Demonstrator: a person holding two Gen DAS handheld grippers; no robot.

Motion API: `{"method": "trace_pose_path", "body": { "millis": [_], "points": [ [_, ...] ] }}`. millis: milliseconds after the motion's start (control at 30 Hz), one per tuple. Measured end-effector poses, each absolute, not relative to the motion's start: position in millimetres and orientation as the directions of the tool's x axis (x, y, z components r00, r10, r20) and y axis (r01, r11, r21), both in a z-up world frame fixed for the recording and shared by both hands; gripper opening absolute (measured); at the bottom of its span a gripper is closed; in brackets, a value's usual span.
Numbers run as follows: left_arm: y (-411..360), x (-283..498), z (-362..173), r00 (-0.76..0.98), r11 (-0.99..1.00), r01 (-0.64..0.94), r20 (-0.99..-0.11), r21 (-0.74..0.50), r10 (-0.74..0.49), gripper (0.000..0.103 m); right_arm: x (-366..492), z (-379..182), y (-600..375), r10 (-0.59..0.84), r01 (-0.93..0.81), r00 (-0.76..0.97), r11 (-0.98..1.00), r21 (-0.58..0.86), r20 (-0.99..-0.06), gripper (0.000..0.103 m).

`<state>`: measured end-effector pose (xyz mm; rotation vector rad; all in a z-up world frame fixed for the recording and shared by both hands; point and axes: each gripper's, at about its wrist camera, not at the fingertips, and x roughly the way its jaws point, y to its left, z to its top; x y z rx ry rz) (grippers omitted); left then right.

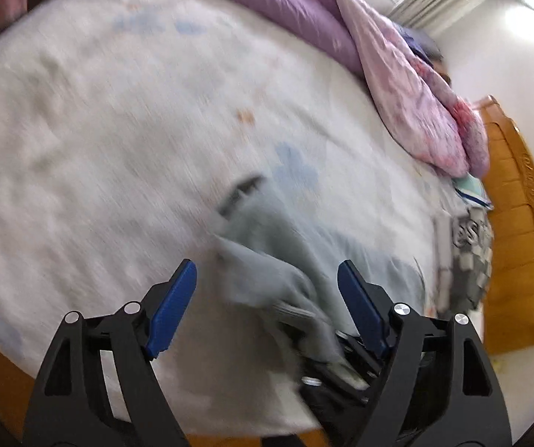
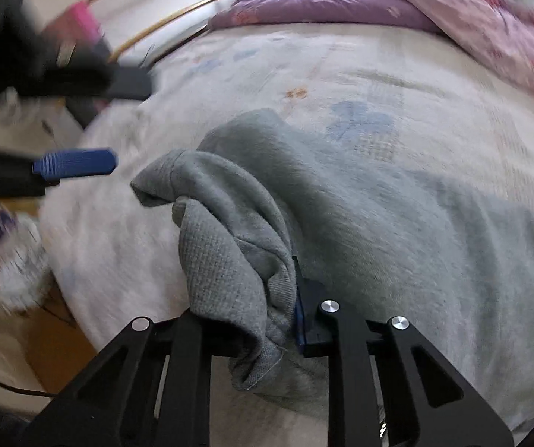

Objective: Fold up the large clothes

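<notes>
A large grey-green garment (image 2: 397, 231) lies spread on the bed's white patterned sheet (image 2: 341, 67). My right gripper (image 2: 259, 290) is shut on a bunched edge of the garment and holds it lifted. In the left wrist view the garment (image 1: 267, 260) runs between my blue fingers toward the right gripper (image 1: 337, 365) low in the frame. My left gripper (image 1: 267, 275) is open and empty just above the cloth. It also shows at the left of the right wrist view (image 2: 76, 164), jaws apart. The images are motion-blurred.
A purple and pink quilt (image 1: 397, 67) is heaped along the bed's far side. A grey checkered cloth (image 1: 471, 253) lies at the bed's right edge beside a wooden headboard (image 1: 516, 231). A fluffy white object (image 2: 17, 260) sits on the floor at left.
</notes>
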<state>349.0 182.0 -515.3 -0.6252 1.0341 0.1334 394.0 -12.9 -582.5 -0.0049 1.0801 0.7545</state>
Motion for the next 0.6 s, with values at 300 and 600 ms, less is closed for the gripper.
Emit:
{"method": "trace_pose_path", "body": {
  "millis": [300, 600],
  "points": [
    [118, 386, -526, 0.464, 0.876, -0.359, -0.876, -0.322, -0.132, 0.079, 424, -540, -151, 0.719, -0.105, 0.385, 0.658, 0.746, -0.579, 0.017],
    [-10, 435, -569, 0.344, 0.917, -0.179, -0.896, -0.356, -0.28, 0.082, 408, -578, -301, 0.582, 0.315, 0.518, 0.553, 0.772, -0.627, 0.016]
  ]
}}
